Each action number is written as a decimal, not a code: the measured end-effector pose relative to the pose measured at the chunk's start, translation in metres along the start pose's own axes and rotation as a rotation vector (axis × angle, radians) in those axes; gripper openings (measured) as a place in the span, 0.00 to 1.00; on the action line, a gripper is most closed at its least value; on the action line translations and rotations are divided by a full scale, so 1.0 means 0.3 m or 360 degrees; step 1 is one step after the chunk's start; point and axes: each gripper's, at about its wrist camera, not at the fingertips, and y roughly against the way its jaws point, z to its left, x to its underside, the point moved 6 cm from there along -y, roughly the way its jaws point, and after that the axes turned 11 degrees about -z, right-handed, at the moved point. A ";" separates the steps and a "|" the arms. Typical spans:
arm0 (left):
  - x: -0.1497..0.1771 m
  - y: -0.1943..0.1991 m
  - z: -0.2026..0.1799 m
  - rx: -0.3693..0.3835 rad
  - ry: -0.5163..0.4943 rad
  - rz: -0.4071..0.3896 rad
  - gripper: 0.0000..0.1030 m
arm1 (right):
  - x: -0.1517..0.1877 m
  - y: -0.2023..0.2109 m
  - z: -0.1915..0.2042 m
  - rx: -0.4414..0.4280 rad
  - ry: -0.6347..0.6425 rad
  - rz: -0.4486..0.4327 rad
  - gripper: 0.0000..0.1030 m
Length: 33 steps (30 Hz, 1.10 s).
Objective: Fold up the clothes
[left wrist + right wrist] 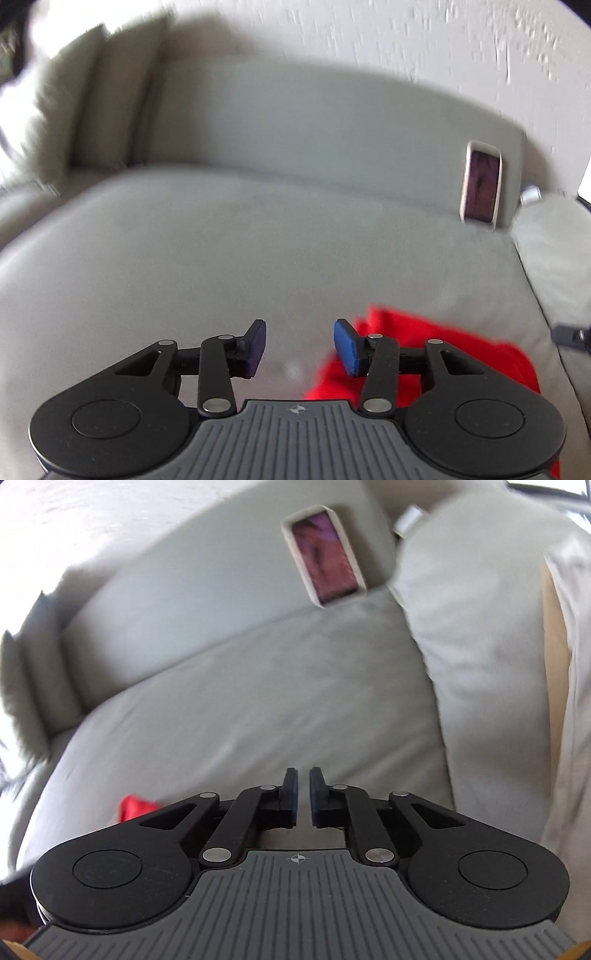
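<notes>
A red garment [436, 354] lies bunched on the grey sofa seat [221, 251], partly hidden under my left gripper's right finger. My left gripper [299, 347] is open and empty, above the seat at the garment's left edge. In the right wrist view only a small red corner of the garment [135, 806] shows, left of the gripper body. My right gripper [300, 797] is nearly shut with a narrow gap between the pads and nothing between them, over the bare seat [258, 701].
A phone in a white case [482, 182] leans against the sofa backrest; it also shows in the right wrist view [325, 554]. A grey cushion [480, 627] lies to the right. Back cushions [99, 110] stand at the left. A white wall is behind.
</notes>
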 end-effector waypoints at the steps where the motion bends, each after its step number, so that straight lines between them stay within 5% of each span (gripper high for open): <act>1: -0.019 0.047 0.019 -0.0049 -0.0009 -0.0051 0.41 | 0.004 0.036 0.031 -0.0050 0.0024 -0.0007 0.24; 2: -0.038 0.094 0.039 -0.0098 -0.0018 -0.0102 0.37 | 0.013 0.071 0.057 -0.0094 0.0027 -0.0008 0.37; 3: -0.049 0.139 0.057 -0.0130 -0.0013 -0.0138 0.36 | 0.027 0.104 0.084 -0.0127 0.0039 -0.0008 0.38; 7: 0.083 0.230 0.053 -0.0007 0.0042 0.0035 0.36 | 0.123 0.236 0.214 -0.0229 0.0168 -0.0029 0.38; 11: 0.204 0.204 0.046 -0.0133 -0.0245 0.0217 0.42 | 0.250 0.297 0.314 -0.0275 0.0370 0.0007 0.38; 15: 0.223 0.270 0.080 -0.0113 -0.0296 0.0326 0.42 | 0.417 0.312 0.342 -0.0253 0.0657 0.0221 0.40; 18: 0.243 0.342 0.111 -0.0125 -0.0267 0.0363 0.41 | 0.437 0.386 0.332 -0.0230 0.0770 0.0230 0.40; 21: 0.227 0.416 0.137 -0.0081 -0.0146 0.0384 0.36 | 0.431 0.449 0.310 -0.0195 0.0692 0.0388 0.41; 24: 0.188 0.477 0.142 -0.0080 -0.0136 0.0324 0.58 | 0.414 0.522 0.261 -0.0255 0.0406 0.0438 0.46; 26: 0.159 0.497 0.132 -0.0103 -0.0164 0.0289 0.65 | 0.383 0.549 0.233 -0.0282 0.0243 0.0404 0.57; 33: 0.129 0.518 0.096 -0.0131 -0.0165 0.0281 0.71 | 0.307 0.605 0.206 -0.0250 0.0139 0.0272 0.57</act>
